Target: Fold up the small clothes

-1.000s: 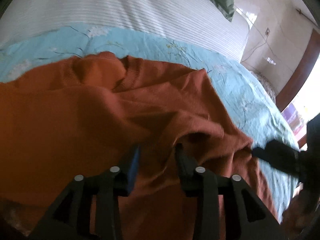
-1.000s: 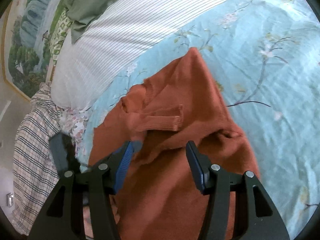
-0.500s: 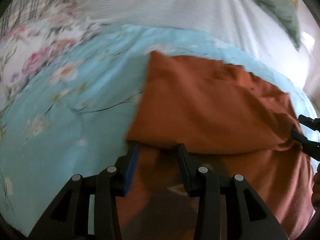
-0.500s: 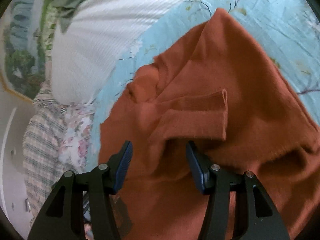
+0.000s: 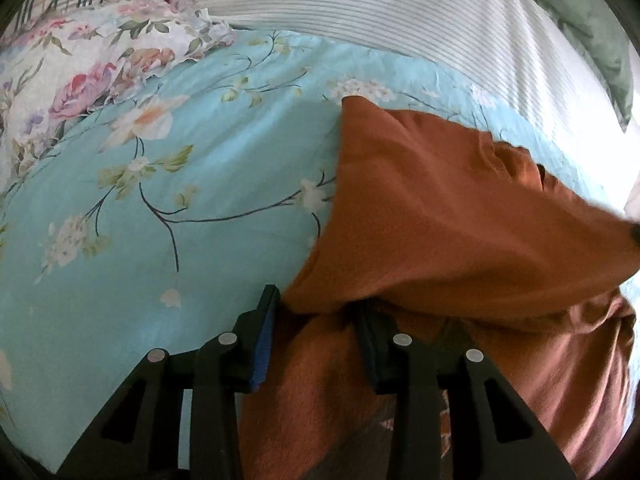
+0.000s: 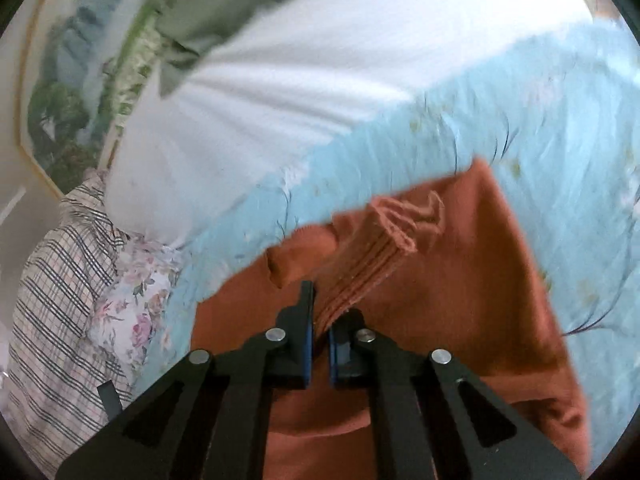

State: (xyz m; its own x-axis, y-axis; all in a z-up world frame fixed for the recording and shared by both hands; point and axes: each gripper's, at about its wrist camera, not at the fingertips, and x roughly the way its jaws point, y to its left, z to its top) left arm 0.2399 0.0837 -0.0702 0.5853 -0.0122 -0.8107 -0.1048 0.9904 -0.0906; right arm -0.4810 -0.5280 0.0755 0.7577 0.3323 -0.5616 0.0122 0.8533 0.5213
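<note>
The orange sweater [image 5: 460, 220] lies on the bed's blue flowered sheet [image 5: 180, 200], partly folded: in the left wrist view one half lies doubled over the other, its fold line running just ahead of the left hand-held gripper [image 5: 316, 332]. That gripper's jaws are closing, with a bunched lower edge of the sweater between them; whether the pads already press it I cannot tell. The right hand-held gripper [image 6: 320, 332] is pressed together, pinching the ribbed cuff of a sleeve [image 6: 372, 264] that rises straight ahead of it. By my reading, the sleeve has yet to be laid across the body, and further folds are left.

Left of the left gripper the sheet is bare and open. Beyond the sweater sits a white striped pillow [image 5: 380, 12], with a flowered cloth [image 5: 100, 68] off to the far left.
</note>
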